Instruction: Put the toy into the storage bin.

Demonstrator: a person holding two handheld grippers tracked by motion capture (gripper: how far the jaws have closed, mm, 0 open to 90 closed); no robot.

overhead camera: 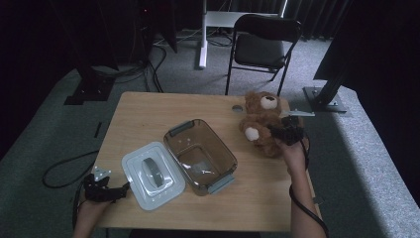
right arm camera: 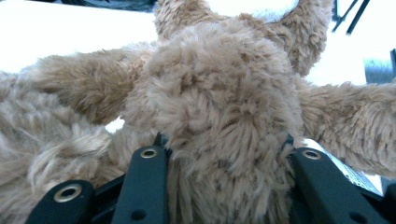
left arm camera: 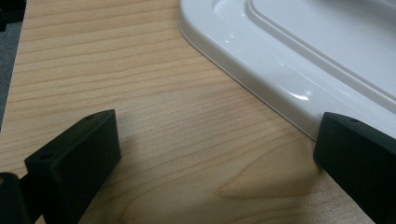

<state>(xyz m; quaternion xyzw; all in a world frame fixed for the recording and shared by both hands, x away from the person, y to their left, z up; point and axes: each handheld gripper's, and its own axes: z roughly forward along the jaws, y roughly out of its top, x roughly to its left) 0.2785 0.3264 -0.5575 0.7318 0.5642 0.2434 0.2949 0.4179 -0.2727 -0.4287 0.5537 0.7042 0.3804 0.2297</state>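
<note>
Left gripper: near table edge, bottom left in the high view; jaws spread wide, nothing between them but bare wood; one jaw tip just beside the rim of the lid
Table: light wood, grain plain in the left gripper view
Lid: white, lying flat on the table, grey handle on top, just left of the bin; its glossy rim shows in the left gripper view
Bin: clear brownish plastic, grey latches at two ends, open, mid-table, touching or nearly touching the lid
Right gripper: right side of the table, held by a hand; jaws pinched on the teddy bear's body, fur bulging between them in the right gripper view
Teddy bear: brown plush, pale muzzle and paw pads, far right of the table, well apart from the bin; whether it is clear of the wood, cannot tell
Folding chair: dark, on grey carpet beyond the table
</note>
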